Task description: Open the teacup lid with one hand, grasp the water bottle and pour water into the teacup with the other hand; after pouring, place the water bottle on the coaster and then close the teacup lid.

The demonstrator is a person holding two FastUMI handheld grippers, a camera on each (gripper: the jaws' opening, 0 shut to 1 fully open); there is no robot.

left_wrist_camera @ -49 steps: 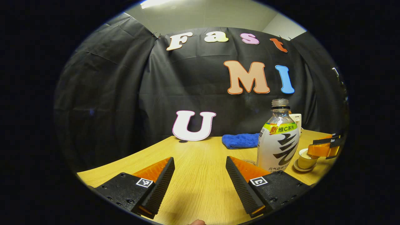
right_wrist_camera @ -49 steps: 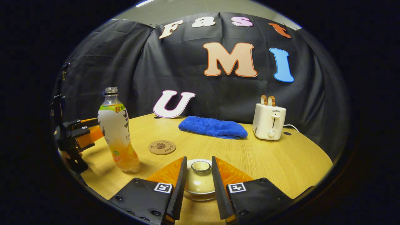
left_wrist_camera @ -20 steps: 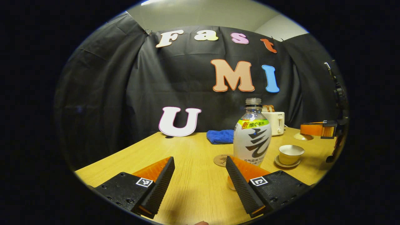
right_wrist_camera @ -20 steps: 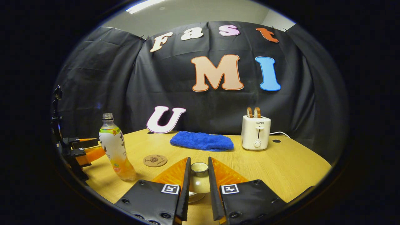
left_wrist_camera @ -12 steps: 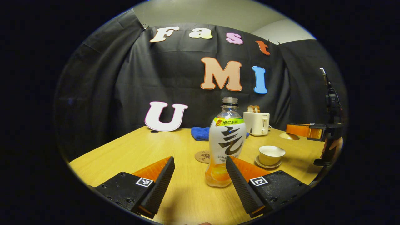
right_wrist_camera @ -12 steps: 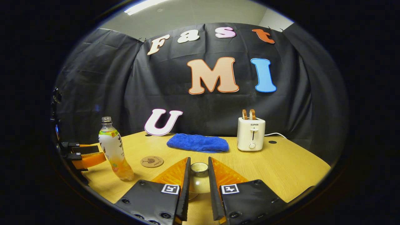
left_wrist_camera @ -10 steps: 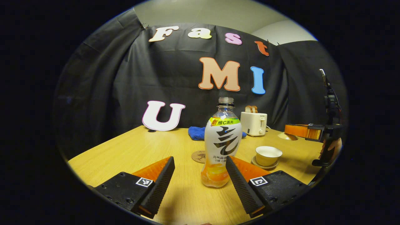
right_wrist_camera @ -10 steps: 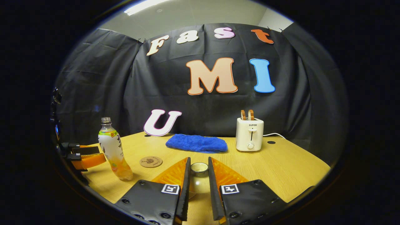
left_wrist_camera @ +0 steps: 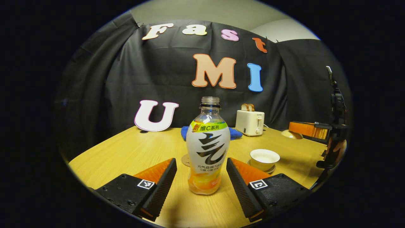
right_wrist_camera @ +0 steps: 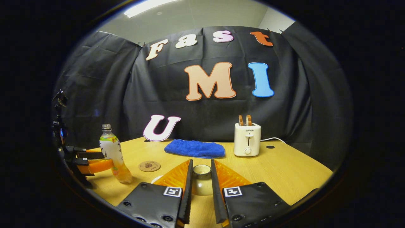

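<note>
My left gripper (left_wrist_camera: 199, 172): fingers spread wide, water bottle (left_wrist_camera: 207, 148) upright on the surface (left_wrist_camera: 133, 155) btw. them, not touched. Cap off; orange liquid at the base. Coaster (left_wrist_camera: 185, 160) just behind bottle; teacup (left_wrist_camera: 264, 159) uncovered on its saucer to the right. My right gripper (right_wrist_camera: 201, 179): fingers clenched on the teacup lid (right_wrist_camera: 201, 182), held above the surface. Towel (right_wrist_camera: 194, 148) and toaster (right_wrist_camera: 247, 139) at the back.

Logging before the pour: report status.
Right claw shut on teacup lid, lifted. Left claw open astride water bottle, no contact. Teacup uncovered. Nothing blocking.
</note>
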